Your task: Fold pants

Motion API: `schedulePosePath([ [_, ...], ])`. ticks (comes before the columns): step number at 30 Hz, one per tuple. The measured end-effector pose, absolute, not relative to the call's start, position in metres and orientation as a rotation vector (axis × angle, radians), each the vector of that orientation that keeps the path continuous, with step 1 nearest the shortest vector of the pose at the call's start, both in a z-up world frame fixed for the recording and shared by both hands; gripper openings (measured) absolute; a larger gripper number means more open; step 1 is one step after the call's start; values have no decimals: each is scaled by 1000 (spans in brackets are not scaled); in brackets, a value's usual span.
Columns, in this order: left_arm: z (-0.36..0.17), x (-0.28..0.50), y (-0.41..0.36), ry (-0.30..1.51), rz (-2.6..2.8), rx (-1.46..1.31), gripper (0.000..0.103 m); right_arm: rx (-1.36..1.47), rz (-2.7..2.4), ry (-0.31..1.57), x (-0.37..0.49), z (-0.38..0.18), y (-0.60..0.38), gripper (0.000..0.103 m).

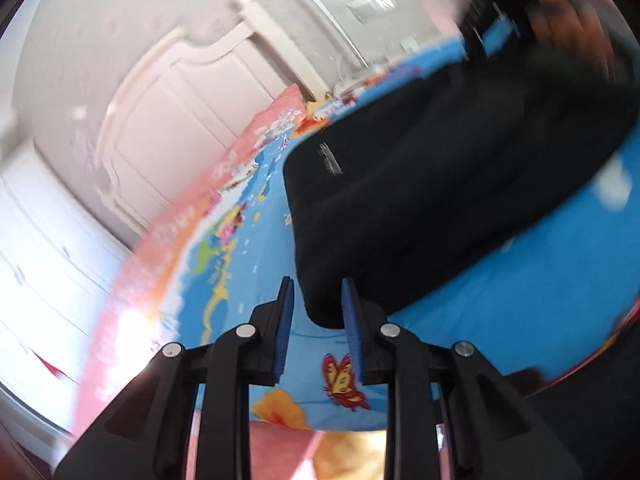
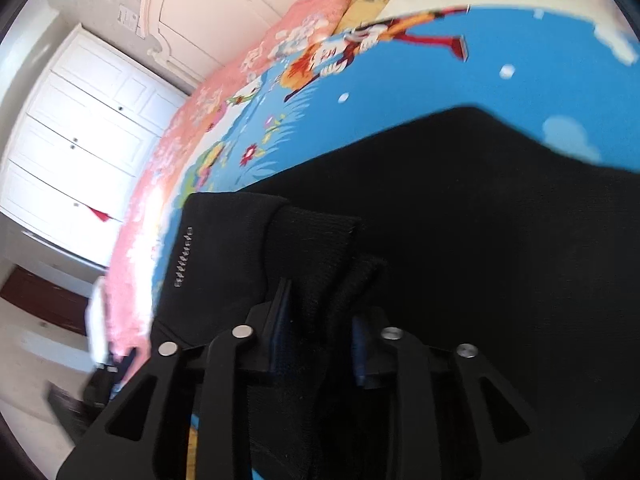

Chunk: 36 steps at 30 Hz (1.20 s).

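Black pants (image 1: 440, 184) lie folded on a blue cartoon bed sheet (image 1: 500, 300), with a small white logo near their left edge. In the left wrist view my left gripper (image 1: 319, 308) hovers at the pants' near corner. Its jaws stand apart, and the corner tip reaches between the blue pads (image 1: 352, 320) with sheet showing beside it. In the right wrist view my right gripper (image 2: 320, 320) is right over the pants (image 2: 460, 220). Its jaws are apart, with a ribbed fold of the black cloth lying loosely between them. A blurred hand (image 1: 572, 20) holds that gripper at the pants' far end.
A pink patterned blanket (image 2: 224, 92) runs along the bed's far side. Behind it are a white headboard (image 1: 168, 92) and a white drawer unit (image 2: 80, 128). Dark floor (image 2: 44, 300) shows beside the bed at the left.
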State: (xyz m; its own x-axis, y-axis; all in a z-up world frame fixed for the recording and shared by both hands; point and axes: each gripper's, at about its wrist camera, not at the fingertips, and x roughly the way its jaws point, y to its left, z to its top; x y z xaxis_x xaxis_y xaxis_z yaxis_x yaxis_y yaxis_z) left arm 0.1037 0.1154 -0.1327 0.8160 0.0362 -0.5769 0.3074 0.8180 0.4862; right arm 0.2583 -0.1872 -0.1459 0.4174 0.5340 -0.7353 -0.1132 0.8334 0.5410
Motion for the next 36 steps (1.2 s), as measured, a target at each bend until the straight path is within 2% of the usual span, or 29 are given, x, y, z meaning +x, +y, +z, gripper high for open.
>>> schedulePosePath([
  [2, -109, 115, 125, 628, -198, 431, 25, 376, 363, 1022, 250, -131, -186, 34],
  [4, -92, 126, 125, 629, -231, 307, 25, 275, 286, 931, 237, -104, -182, 46],
  [5, -84, 134, 121, 625, -249, 234, 25, 240, 250, 891, 231, -94, -180, 73],
  [6, -81, 143, 116, 647, -254, 172, 25, 195, 204, 814, 220, -79, -176, 89],
  [9, -82, 180, 101, 725, -219, 26, 30, 57, 161, 642, 193, -52, -155, 90],
  [13, -99, 223, 85, 817, -159, -33, 30, 2, 122, 613, 177, -55, -128, 92],
  [16, -143, 249, 90, 996, -121, -75, 30, -6, 161, 649, 178, -68, -111, 92],
  [22, -145, 239, 82, 947, -120, -2, 31, -9, 184, 746, 184, -109, -90, 92],
  [24, -143, 240, 82, 955, -116, -10, 31, -13, 146, 824, 194, -130, -93, 81],
  [25, -143, 240, 82, 956, -114, -9, 31, -26, 128, 848, 196, -138, -94, 81],
  [30, -144, 238, 78, 959, -104, 21, 31, -78, 131, 872, 197, -157, -91, 86],
  [36, -125, 237, 56, 928, -99, 75, 31, -64, 134, 871, 197, -162, -93, 87],
])
